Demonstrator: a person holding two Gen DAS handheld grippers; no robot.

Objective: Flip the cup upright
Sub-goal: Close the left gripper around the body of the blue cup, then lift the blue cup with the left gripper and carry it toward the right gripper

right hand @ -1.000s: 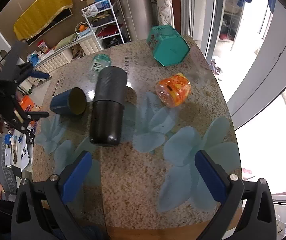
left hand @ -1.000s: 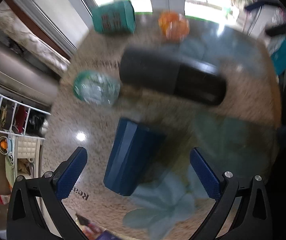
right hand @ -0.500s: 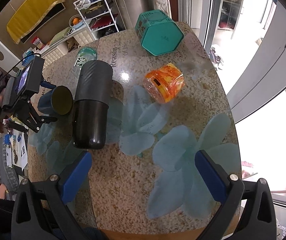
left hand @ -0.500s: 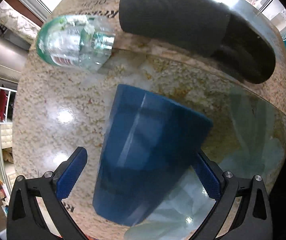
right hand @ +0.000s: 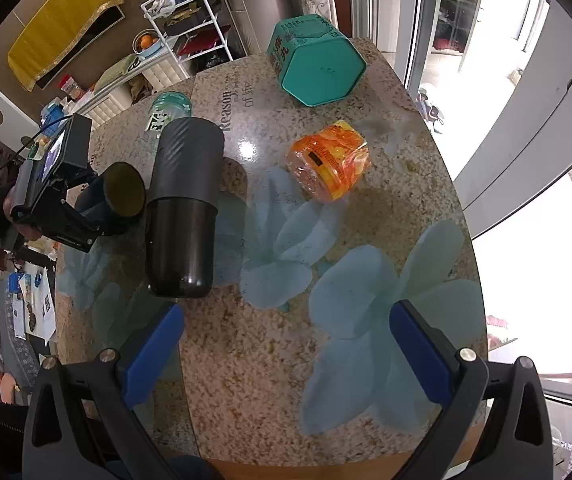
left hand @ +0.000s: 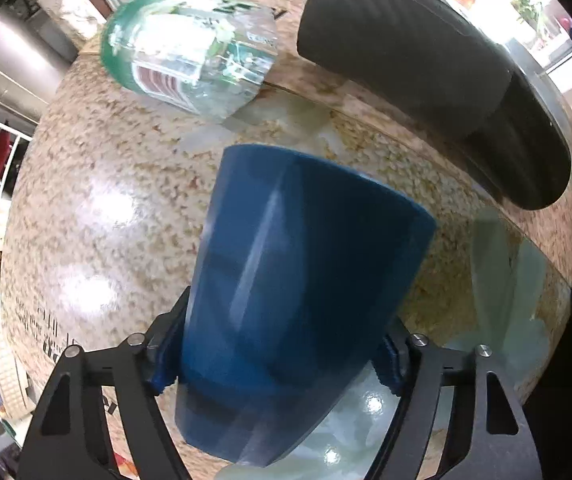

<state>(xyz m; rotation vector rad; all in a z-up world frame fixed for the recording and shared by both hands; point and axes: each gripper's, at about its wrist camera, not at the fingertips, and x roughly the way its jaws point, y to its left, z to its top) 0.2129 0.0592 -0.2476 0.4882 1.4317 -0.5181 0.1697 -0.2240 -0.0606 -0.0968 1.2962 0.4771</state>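
Observation:
A dark blue cup (left hand: 286,288) lies on its side on the granite table (left hand: 98,216), its mouth toward the black flask. My left gripper (left hand: 274,356) is shut on the cup, a blue pad pressed against each side near the base. In the right wrist view the cup (right hand: 120,196) and the left gripper (right hand: 62,208) are at the table's left edge. My right gripper (right hand: 286,348) is open and empty above the near part of the table.
A large black flask (right hand: 184,208) lies beside the cup, also in the left wrist view (left hand: 426,64). A clear bottle with a green cap (left hand: 190,68) lies behind. An orange jar (right hand: 328,166) and a teal hexagonal box (right hand: 314,66) sit farther right.
My left gripper moved in over the cup and closed on it. My right gripper drifted slightly, staying open.

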